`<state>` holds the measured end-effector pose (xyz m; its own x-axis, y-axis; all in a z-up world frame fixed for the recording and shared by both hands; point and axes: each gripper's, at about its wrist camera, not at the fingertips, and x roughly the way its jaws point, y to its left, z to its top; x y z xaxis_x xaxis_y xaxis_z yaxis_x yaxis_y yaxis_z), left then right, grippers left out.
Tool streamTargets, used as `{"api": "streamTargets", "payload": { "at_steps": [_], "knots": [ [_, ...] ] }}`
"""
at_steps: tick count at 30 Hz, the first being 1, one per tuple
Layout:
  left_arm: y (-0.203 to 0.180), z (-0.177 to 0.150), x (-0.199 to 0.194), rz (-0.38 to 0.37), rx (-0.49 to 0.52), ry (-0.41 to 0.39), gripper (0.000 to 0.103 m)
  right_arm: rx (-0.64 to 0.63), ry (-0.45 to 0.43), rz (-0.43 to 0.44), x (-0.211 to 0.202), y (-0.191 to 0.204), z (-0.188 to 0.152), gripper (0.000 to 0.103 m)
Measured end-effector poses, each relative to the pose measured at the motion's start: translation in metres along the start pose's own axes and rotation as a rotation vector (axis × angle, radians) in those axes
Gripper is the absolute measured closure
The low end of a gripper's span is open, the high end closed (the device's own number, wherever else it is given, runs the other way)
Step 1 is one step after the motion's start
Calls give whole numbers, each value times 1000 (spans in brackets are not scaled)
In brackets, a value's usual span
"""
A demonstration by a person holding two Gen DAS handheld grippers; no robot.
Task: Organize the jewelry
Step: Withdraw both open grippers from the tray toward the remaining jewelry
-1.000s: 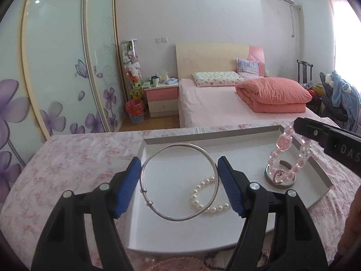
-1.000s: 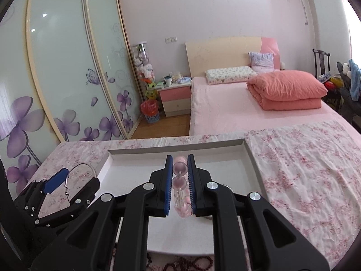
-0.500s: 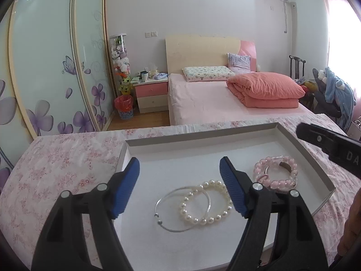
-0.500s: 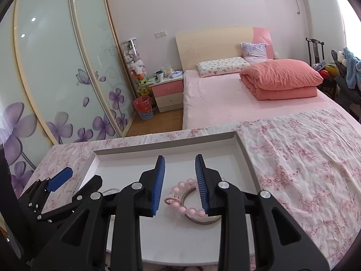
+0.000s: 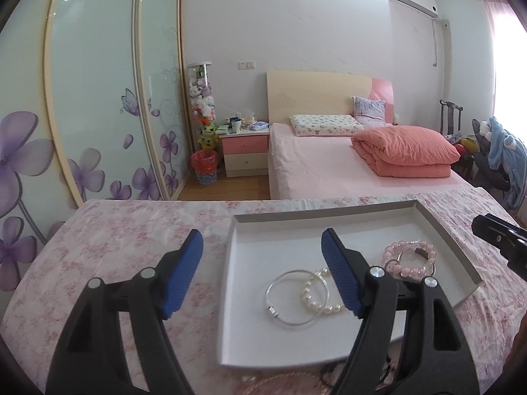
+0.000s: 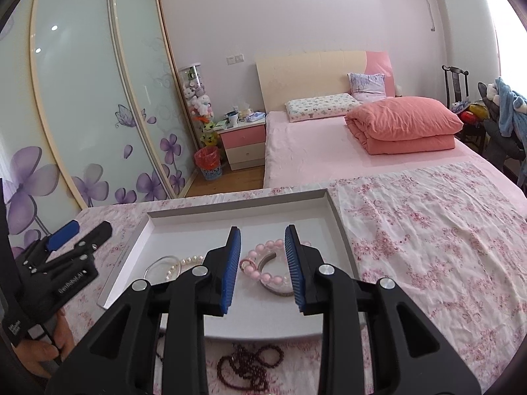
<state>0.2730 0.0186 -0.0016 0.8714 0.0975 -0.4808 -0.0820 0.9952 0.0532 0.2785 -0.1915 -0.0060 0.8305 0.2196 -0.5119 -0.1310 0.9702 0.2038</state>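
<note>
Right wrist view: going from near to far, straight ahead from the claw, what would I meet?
Dark red bead strand on the cloth → white tray front edge → pink bead bracelet between the open right claw pads → tray's far wall → floral tablecloth edge → bed.

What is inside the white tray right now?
The tray holds a silver bangle overlapping a pearl bracelet, and a pink bead bracelet lying over a metal ring. The gripper fingers cover parts of them.
</note>
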Motion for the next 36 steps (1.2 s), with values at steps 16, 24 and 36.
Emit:
{"api": "streamTargets", "payload": {
  "at_steps": [16, 24, 36],
  "knots": [
    [54, -73, -60, -20, -19, 104, 14, -128, 278, -6, -16, -7, -90, 68],
    [49, -92, -51, -42, 4, 172, 14, -190, 359, -2, -7, 3, -109, 68],
    [42, -99, -45, -58, 29, 210, 14, -218, 356, -41, 4, 7, -107, 82]
  ]
}}
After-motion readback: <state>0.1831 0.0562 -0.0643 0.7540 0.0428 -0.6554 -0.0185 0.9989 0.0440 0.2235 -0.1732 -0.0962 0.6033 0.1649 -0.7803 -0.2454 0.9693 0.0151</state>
